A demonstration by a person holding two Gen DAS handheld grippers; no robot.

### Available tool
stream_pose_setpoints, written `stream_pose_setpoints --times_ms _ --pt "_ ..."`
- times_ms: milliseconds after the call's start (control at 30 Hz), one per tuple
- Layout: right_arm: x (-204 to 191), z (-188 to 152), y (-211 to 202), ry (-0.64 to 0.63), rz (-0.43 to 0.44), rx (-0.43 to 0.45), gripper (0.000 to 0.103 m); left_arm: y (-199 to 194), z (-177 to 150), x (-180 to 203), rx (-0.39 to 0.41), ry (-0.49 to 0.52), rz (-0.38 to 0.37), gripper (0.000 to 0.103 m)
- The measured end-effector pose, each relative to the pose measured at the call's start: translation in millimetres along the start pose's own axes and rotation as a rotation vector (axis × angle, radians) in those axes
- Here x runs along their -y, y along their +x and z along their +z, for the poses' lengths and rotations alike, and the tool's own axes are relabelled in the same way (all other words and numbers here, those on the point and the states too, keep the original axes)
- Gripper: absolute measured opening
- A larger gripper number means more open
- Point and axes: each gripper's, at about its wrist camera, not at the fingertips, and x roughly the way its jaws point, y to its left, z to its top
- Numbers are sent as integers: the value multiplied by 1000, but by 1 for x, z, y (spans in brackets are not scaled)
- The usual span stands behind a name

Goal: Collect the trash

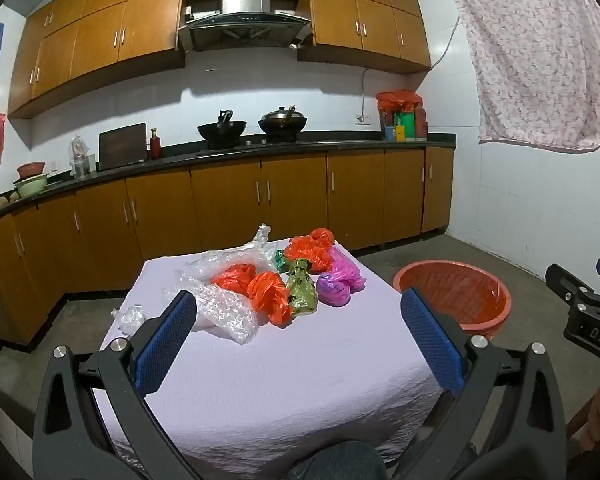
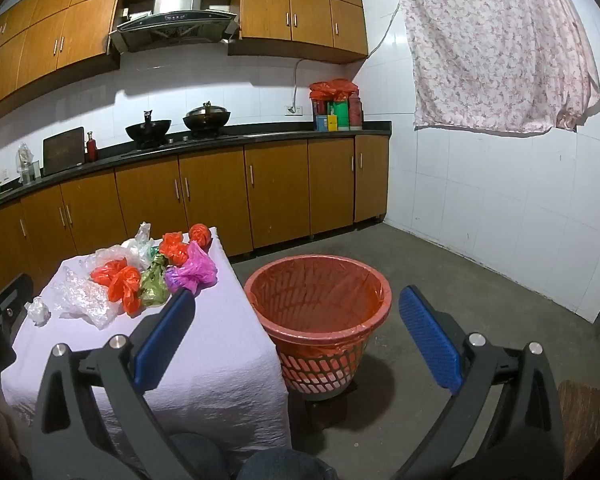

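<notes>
The surface (image 1: pixel 284 392), draped in a pale lilac cloth, carries all the trash on its far half. Furthest left lies a small clear wad (image 1: pixel 130 317), then a crumpled sheet of bubble wrap (image 1: pixel 224 312) that runs back to a clear bag (image 1: pixel 240 256). Touching the wrap are two orange bags (image 1: pixel 260 288), bunched together. Just beside them stands a tied green bag (image 1: pixel 300 290), with a smaller green wad (image 1: pixel 281 260) behind it. Next come a purple bag (image 1: pixel 332 288) and a pink bag (image 1: pixel 346 266), touching each other, and behind these more orange bags (image 1: pixel 310 246) near the far edge.

The left gripper (image 1: pixel 298 320) hangs over the near part of the surface, jaws spread wide, holding nothing.

Right of the surface, on the floor, stands the bin (image 2: pixel 320 312), an orange lattice basket lined with an orange bag; its rim sits just beside the cloth's hanging edge. The liner looks bare inside as far as the view reaches.

The right gripper (image 2: pixel 296 316) is over the bin and the surface's right edge, jaws likewise wide apart and holding nothing.
</notes>
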Motion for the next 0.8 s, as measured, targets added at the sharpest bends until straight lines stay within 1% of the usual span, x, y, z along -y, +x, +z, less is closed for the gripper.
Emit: stream_pose_setpoints --times_ms 800 --pt "0 -1 -2 -1 0 -2 99 0 0 0 -4 -3 -2 101"
